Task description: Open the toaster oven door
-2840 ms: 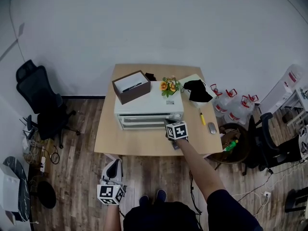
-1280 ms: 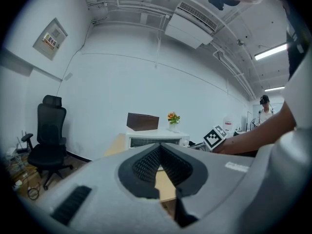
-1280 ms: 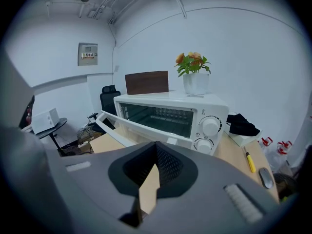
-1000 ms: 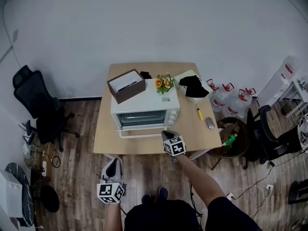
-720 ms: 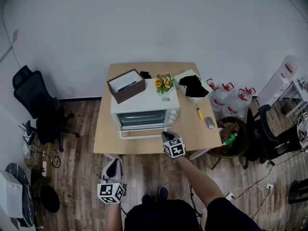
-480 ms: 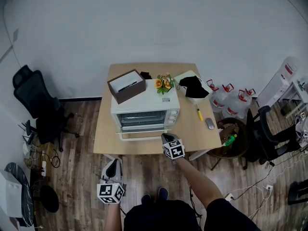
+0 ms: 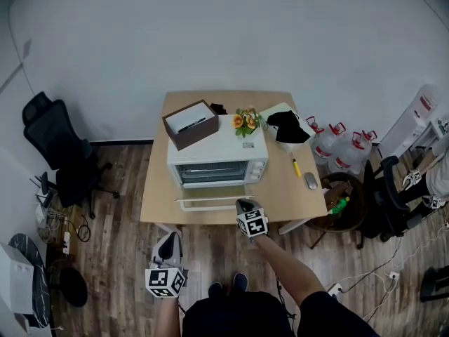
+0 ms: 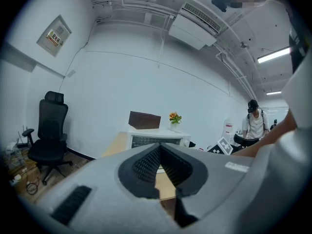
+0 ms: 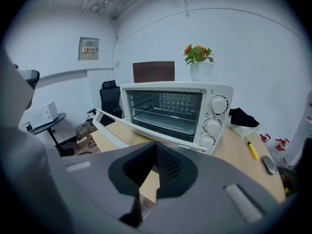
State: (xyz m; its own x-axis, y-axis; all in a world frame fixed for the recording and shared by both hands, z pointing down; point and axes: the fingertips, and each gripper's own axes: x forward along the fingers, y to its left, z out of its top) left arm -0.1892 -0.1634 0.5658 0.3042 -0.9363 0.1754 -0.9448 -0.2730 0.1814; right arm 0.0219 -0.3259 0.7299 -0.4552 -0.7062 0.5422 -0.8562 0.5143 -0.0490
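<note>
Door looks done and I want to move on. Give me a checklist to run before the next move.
1. Oven door swung down, open: ok.
2. Right tongs off the handle, empty: ok.
3. Left tongs empty, below the table edge: ok.
4. Oven inside shows only a rack: ok.
5. Box and flowers upright on top: ok.

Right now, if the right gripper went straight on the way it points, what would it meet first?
Most likely the lowered door of the toaster oven, just ahead of the right gripper; the depth is hard to judge.
</note>
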